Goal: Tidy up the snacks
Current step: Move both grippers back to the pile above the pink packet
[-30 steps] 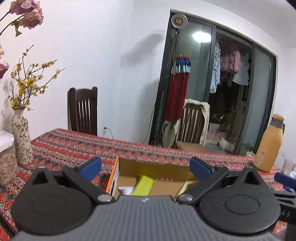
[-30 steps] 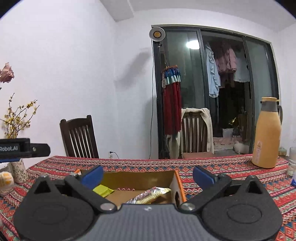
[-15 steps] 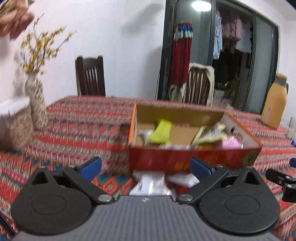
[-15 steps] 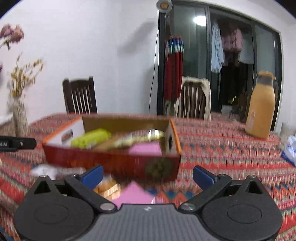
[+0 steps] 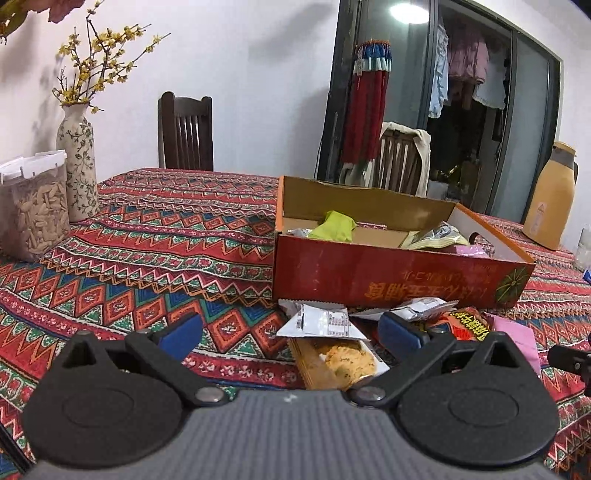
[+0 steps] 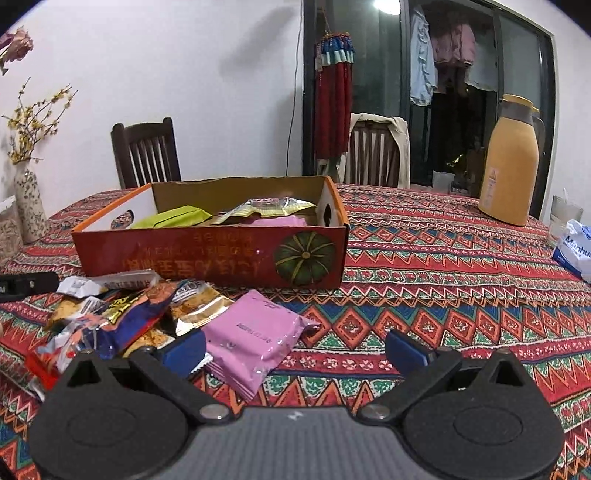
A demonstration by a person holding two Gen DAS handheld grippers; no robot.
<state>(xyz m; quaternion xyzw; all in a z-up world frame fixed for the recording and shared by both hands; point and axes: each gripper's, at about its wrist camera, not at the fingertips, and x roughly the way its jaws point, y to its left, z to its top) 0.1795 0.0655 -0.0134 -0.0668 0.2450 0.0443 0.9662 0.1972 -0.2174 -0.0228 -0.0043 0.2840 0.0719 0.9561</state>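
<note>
Light: bright ceiling lamp (image 5: 407, 8) overhead, even indoor glow.
Shadows: soft on the white wall (image 6: 221, 74).
Distortion: fisheye bending, dark corners.
Focus: sharp.

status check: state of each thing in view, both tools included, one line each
left tool: open, empty, over the snack pile
right tool: open, empty
red box: open-topped, partly filled with snacks
pink packet: sealed, on the cloth outside the box
snack pile: loose, in front of the box
thermos: upright, lid on
seed jar: lid on, nearly full
vase: upright, holds yellow branches
</note>
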